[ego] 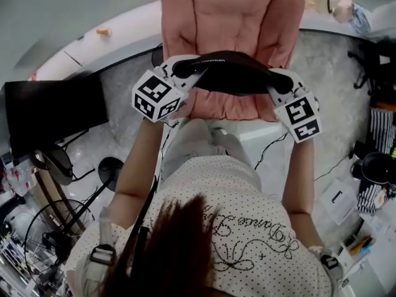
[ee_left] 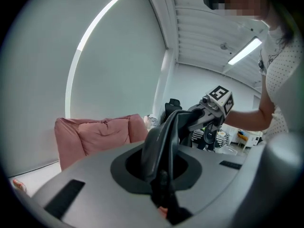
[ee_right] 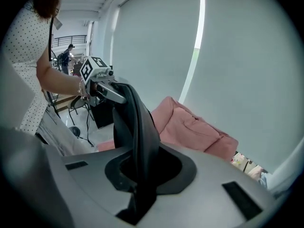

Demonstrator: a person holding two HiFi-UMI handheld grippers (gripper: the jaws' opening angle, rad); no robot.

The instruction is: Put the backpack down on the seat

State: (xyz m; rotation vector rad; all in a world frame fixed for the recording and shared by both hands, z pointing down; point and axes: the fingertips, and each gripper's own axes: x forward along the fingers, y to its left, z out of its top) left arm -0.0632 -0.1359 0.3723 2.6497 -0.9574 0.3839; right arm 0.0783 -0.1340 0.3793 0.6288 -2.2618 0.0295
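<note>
Backpack (ego: 235, 74) clamped by left tongs (ego: 184, 68), right tongs (ego: 277, 82)

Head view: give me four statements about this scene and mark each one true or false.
1. The left tool and the right tool are both shut on the black backpack. True.
2. The backpack lies on the floor. False: the tools hold it up over the seat.
3. The seat is blue. False: it is pink.
4. A dark monitor stands at the person's left. True.
</note>
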